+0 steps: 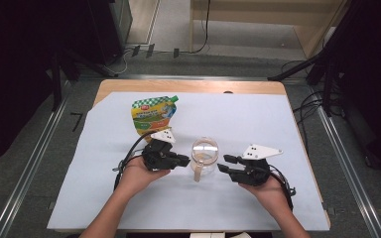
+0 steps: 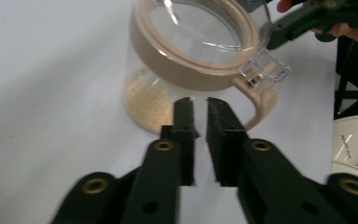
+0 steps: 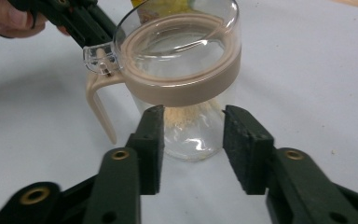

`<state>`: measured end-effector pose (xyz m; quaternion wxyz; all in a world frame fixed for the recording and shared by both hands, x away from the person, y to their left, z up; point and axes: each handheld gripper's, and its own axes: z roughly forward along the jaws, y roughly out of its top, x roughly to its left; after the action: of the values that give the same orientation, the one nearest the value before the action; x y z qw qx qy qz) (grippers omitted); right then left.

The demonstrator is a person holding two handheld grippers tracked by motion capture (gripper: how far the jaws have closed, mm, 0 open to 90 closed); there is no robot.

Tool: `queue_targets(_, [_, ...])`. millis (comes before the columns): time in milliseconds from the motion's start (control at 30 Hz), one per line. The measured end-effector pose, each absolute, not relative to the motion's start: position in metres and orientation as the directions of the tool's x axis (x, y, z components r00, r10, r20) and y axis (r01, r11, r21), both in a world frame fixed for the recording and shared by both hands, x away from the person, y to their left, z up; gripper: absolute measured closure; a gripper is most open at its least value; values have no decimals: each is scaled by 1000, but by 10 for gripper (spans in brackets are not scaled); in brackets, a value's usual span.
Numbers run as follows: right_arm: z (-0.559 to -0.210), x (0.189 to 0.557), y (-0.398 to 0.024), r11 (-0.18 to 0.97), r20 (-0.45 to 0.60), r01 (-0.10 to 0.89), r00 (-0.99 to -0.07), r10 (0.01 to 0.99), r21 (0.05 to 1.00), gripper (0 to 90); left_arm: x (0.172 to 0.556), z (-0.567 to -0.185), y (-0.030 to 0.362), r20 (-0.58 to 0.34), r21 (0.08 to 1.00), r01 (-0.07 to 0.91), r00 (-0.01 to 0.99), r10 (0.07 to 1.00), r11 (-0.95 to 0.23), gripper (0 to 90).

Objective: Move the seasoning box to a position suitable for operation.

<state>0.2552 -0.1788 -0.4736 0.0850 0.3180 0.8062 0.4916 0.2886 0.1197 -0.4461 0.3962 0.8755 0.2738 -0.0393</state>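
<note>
A clear glass jar [image 1: 204, 157] with a beige lid ring, a beige handle and some tan powder at its bottom stands mid-table. My left gripper [image 1: 184, 161] is just left of it, its tips close to the jar wall. In the left gripper view its jaws [image 2: 199, 103] are nearly together with nothing between them, pointing at the jar [image 2: 191, 56]. My right gripper [image 1: 224, 163] sits to the jar's right. In the right gripper view it [image 3: 191, 114] is open, with the jar [image 3: 182, 70] just beyond its tips and untouched. A yellow-green pouch [image 1: 154, 115] lies behind the left gripper.
A pale sheet [image 1: 258, 124] covers most of the wooden table [image 1: 188, 87]. Something white and rounded [image 2: 354, 144] lies near the table's front edge. Cables and dark stands crowd the floor beyond the far edge.
</note>
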Motion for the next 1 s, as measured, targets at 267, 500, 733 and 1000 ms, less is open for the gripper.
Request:
queue_targets(267, [-469,252,-176,321,137,410,-772,621,854,900,284,-450,109,-292,685,488,864,411,-540,900])
queue_targets(500, [-472,253,-167,347,121,402,-783,610,847,900,282,-450,107,-284,686,486,864,415,-542,900])
queue_targets(733, [-474,255,-171,338,137,425,-769,624,840,900,280,-453,99,-286,686,475,873,395,-552,900])
queue_targets(1000, [-475,259,-175,320,152,445,-749,645,836,900,276,-456,86,-277,688,457,884,377,-565,900])
